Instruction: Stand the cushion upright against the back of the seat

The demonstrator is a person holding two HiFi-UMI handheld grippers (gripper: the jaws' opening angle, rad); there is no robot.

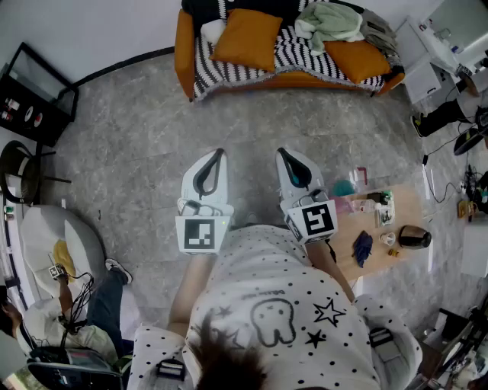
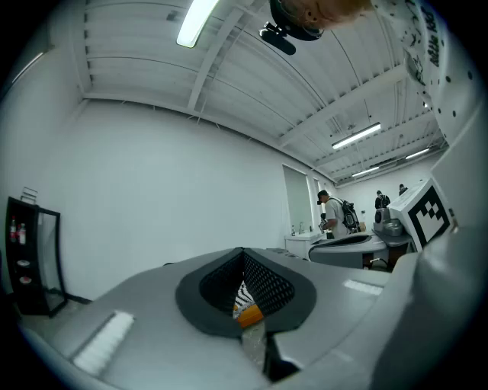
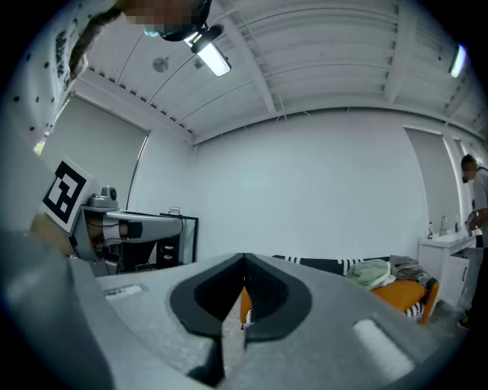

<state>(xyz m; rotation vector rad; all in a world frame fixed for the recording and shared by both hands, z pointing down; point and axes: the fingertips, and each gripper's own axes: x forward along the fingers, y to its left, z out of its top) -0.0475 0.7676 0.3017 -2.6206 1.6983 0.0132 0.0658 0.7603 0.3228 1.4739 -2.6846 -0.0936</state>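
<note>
Head view. The person, in a white dotted shirt (image 1: pixel 267 305), holds both grippers side by side at chest level, pointing toward the sofa (image 1: pixel 183 53) at the far edge of the grey floor (image 1: pixel 137 152). The left gripper (image 1: pixel 213 161) and right gripper (image 1: pixel 288 161) are near each other and not touching. Both are well apart from the sofa, and nothing is in either.
- A striped throw (image 1: pixel 305 57) covers the seat.
- One orange cushion (image 1: pixel 245 38) sits toward the view's left end of the seat, its top edge near the backrest. Whether it leans or lies flat cannot be told from above.
- A second orange cushion (image 1: pixel 358 59) lies toward the right end.
- A pale green cloth heap (image 1: pixel 329 21) sits between the two, by the backrest.
- A low wooden table (image 1: pixel 408 209) with small items stands at the right.
- A black shelf (image 1: pixel 30 91) stands at the left.

Left gripper view. The jaws are together at the tips and hold nothing. Only a sliver of stripes and orange shows through the slot below the tips. Two people (image 2: pixel 335 213) stand far off at a counter.

Right gripper view. The jaws are closed tip to tip and empty. The sofa is distant at the right, with the green heap above the second cushion.
</note>
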